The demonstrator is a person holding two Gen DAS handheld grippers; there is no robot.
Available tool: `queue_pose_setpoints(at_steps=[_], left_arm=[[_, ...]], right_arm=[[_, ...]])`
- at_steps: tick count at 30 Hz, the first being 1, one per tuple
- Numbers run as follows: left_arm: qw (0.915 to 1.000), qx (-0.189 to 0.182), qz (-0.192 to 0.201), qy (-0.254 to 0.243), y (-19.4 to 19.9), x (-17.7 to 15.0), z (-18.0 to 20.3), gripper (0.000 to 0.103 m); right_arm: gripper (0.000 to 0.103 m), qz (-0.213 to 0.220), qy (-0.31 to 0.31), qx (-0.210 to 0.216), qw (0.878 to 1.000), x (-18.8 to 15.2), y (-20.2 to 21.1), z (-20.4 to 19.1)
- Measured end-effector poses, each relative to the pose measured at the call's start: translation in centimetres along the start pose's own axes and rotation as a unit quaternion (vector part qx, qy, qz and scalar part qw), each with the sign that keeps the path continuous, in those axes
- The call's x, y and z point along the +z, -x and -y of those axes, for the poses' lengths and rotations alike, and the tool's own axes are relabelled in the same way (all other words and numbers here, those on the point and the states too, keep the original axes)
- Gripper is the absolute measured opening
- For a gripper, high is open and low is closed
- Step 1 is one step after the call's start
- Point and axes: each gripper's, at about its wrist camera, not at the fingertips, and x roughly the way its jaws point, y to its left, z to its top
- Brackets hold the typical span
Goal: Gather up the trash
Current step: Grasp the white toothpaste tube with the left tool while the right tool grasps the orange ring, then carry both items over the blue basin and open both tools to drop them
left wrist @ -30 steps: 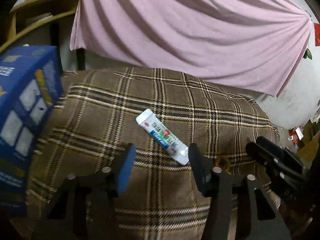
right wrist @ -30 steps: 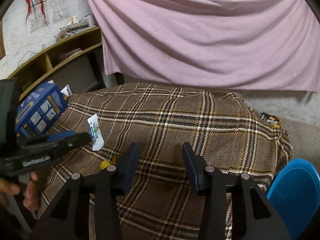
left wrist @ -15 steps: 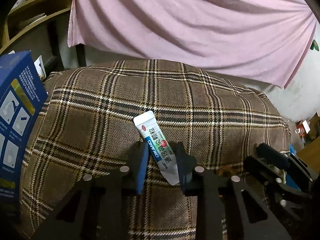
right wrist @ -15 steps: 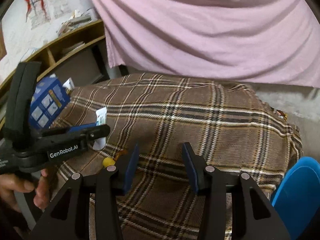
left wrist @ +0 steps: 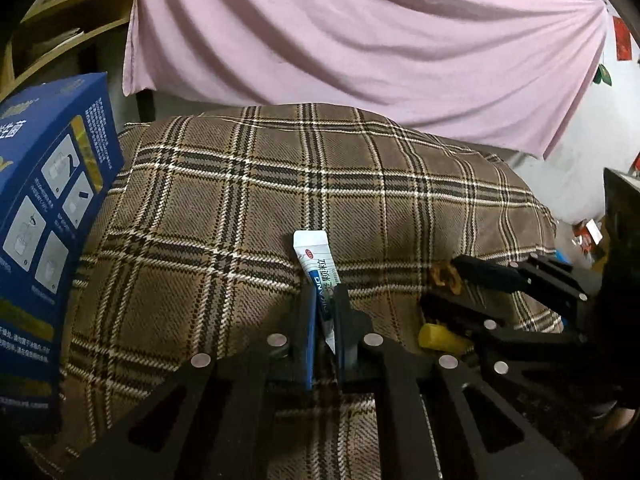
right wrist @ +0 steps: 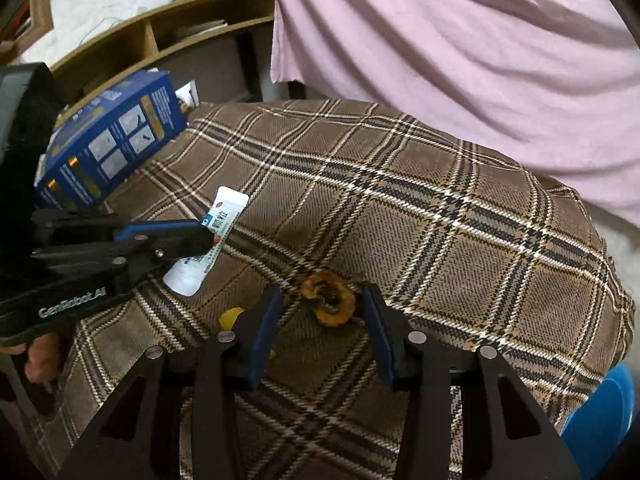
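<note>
Blue box point(left wrist: 44, 240) at the plaid cloth's point(left wrist: 248, 184) edge, pink curtain point(left wrist: 360, 40) behind

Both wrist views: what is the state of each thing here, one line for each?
left hand-held gripper: shut on the sachet.
right hand-held gripper: open, around the brown peel ring.
sachet: pinched at its lower half, upper end free.
brown peel ring: lying on the plaid cloth, not gripped.
yellow scrap: lying on the cloth.
blue box: closed, tilted.
</note>
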Motion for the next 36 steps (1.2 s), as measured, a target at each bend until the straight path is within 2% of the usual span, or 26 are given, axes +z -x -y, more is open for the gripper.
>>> queue_pose_setpoints(at_steps=[1, 3, 10, 15, 20, 23, 27, 32, 35, 36], left_arm=[[1.0000, 0.001, -0.001, -0.001, -0.1, 0.0, 0.1, 0.006], [1.0000, 0.002, -0.001, -0.003, 0.1, -0.1, 0.6, 0.006], [0.9999, 0.000, 0.011, -0.008, 0.5, -0.4, 1.4, 0.003], [0.9981, 0.005, 0.059, -0.020, 2.9, -1.4, 2.8, 0.002], [0.9941, 0.004, 0.103, -0.034, 5.0, -2.9, 4.6, 0.002], [0.9882, 0.002, 0.145, -0.048, 6.9, -3.7, 6.5, 0.002], [0.9751, -0.004, 0.208, -0.076, 9.8, -4.2, 9.0, 0.002], [0.9550, -0.013, 0.274, -0.113, 12.8, -4.6, 12.8, 0.002], [0.9440, -0.021, 0.301, -0.133, 14.2, -4.6, 14.7, 0.002], [0.9407, -0.024, 0.309, -0.139, 14.6, -4.7, 15.3, 0.002]], right_arm=[[0.039, 0.000, -0.001, 0.000, 1.000, 0.0, 0.0, 0.1], [0.026, -0.002, -0.003, -0.006, 1.000, -0.1, -0.1, 0.2], [0.025, 0.017, 0.005, -0.014, 1.000, -0.5, 0.9, -0.1], [0.025, 0.079, -0.004, -0.041, 0.996, -1.4, 3.7, -0.2], [0.026, 0.161, -0.012, -0.064, 0.985, -3.2, 7.6, -0.3], [0.026, 0.210, -0.016, -0.084, 0.974, -4.2, 9.9, -0.5], [0.026, 0.273, -0.032, -0.102, 0.956, -5.6, 12.7, -0.4], [0.026, 0.358, -0.055, -0.138, 0.922, -7.7, 16.5, 0.6], [0.026, 0.395, -0.073, -0.152, 0.903, -8.9, 18.5, 1.4], [0.026, 0.412, -0.079, -0.160, 0.894, -9.4, 19.4, 1.8]])
